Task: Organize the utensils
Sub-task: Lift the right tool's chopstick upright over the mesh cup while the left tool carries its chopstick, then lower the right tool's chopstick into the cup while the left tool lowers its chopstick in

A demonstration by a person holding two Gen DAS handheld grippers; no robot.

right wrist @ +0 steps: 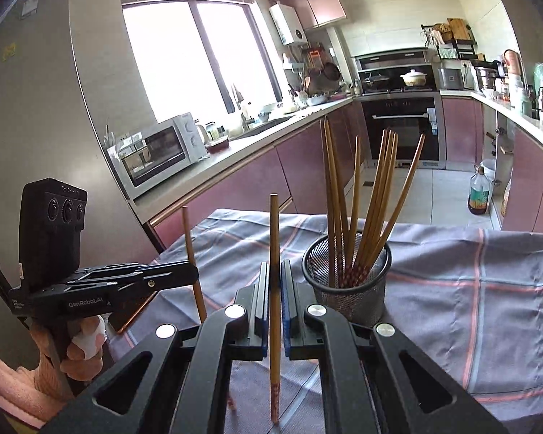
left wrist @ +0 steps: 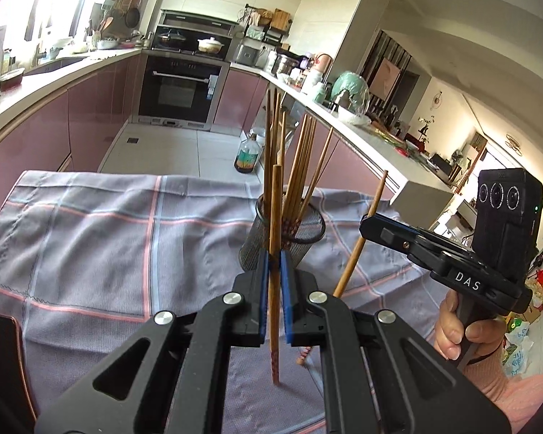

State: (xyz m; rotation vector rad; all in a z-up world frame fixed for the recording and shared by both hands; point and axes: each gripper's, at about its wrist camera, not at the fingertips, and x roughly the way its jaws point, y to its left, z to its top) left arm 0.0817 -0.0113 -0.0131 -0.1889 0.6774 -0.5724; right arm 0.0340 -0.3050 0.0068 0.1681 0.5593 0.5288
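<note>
Counter under checked cloth (right wrist: pixel 488 289), bearing mesh holder (right wrist: pixel 347 285) of upright chopsticks (right wrist: pixel 373 209). Left hand-held gripper (left wrist: pixel 275 282) and right hand-held gripper (right wrist: pixel 275 289), near the holder: each clamped on one upright chopstick (left wrist: pixel 274 217) (right wrist: pixel 274 238)

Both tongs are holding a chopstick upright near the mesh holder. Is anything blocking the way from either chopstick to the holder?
Nothing visible does. The left tongs and right tongs each grip one chopstick above the checked cloth. The mesh holder is open-topped; only the chopsticks already standing inside crowd its mouth.
</note>
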